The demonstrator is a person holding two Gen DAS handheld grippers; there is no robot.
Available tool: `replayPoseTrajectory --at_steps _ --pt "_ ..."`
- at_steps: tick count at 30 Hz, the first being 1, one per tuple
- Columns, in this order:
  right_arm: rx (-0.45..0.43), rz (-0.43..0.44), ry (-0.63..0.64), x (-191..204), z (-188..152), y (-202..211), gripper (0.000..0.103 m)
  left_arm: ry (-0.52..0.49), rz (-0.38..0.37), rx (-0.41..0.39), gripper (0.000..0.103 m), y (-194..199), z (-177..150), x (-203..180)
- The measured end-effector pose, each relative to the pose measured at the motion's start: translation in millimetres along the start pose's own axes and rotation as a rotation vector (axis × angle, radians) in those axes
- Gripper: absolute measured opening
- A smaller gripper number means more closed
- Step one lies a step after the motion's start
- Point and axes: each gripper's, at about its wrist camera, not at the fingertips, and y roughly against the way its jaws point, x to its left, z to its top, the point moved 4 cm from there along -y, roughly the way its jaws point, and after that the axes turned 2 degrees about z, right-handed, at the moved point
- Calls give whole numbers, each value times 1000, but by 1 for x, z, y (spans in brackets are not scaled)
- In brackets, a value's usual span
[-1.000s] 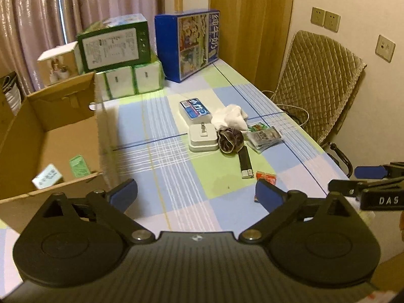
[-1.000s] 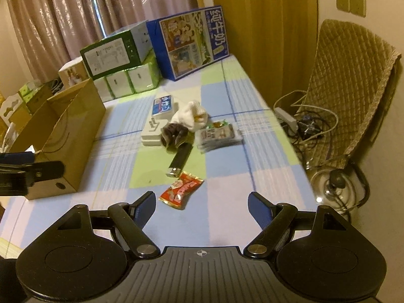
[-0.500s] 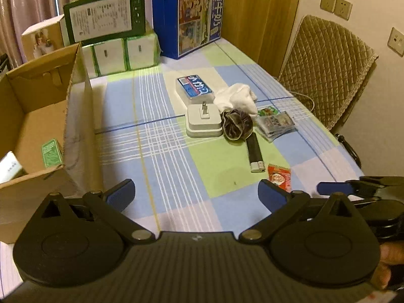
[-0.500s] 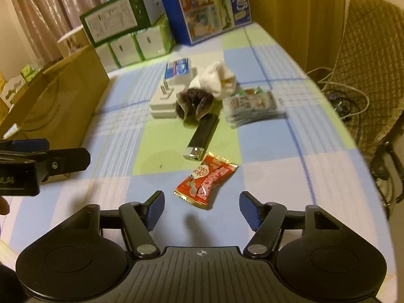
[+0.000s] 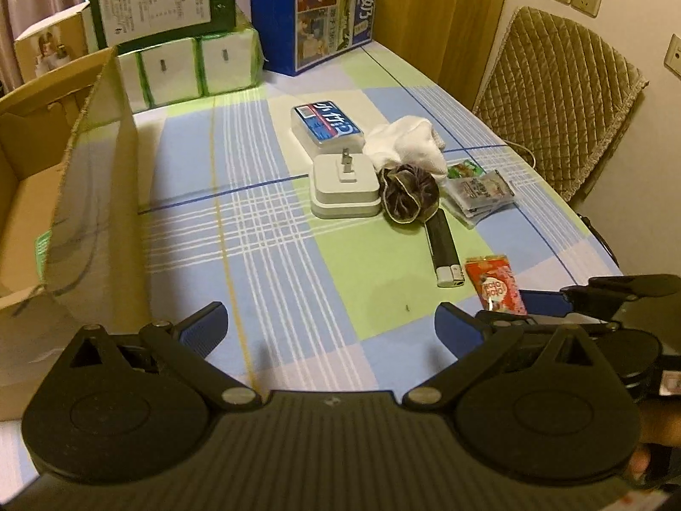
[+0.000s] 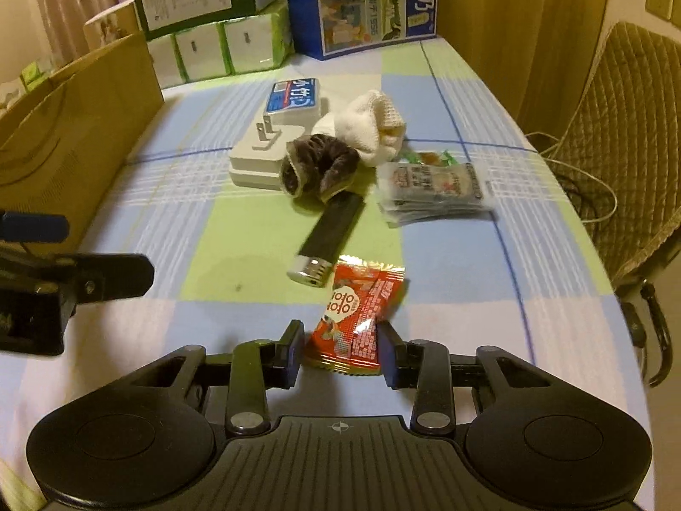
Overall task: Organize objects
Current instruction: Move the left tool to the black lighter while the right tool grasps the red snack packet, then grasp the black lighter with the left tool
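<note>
A red snack packet [image 6: 357, 319] lies flat on the checked tablecloth [image 6: 459, 264], and its near end sits between the pads of my right gripper [image 6: 340, 355], which is shut on it. The left wrist view shows the same packet [image 5: 493, 289] with the right gripper [image 5: 553, 298] over its near end. My left gripper [image 5: 330, 323] hovers open and holds nothing, beside the open cardboard box [image 5: 85, 170]. Past the packet lie a black lighter [image 6: 332, 230], a dark scrunchie [image 6: 317, 166], a white charger [image 6: 259, 157], a white sock [image 6: 370, 127] and silver sachets [image 6: 434, 187].
A blue-labelled case [image 5: 327, 123] lies behind the charger. Green cartons [image 5: 170, 0] and a blue milk carton [image 5: 315, 4] stand at the table's far end. A quilted chair [image 5: 553, 102] stands along the right edge. Bare cloth lies between the box and the pile.
My right gripper dropped forward onto the red packet and its fingers went from wide open to shut on it. The left gripper swung right and closer to the table, still open.
</note>
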Motion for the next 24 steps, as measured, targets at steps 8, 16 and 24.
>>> replayPoseTrajectory --at_steps 8,16,24 --pt "-27 -38 -47 -38 -3 12 33 -60 -60 -3 93 -27 8 -27" --pt "-41 -71 -72 -66 -4 16 33 -88 -140 -16 60 -58 19 -58" --pt "-50 -64 -71 -69 -2 14 33 -142 -163 -12 22 -83 28 -80"
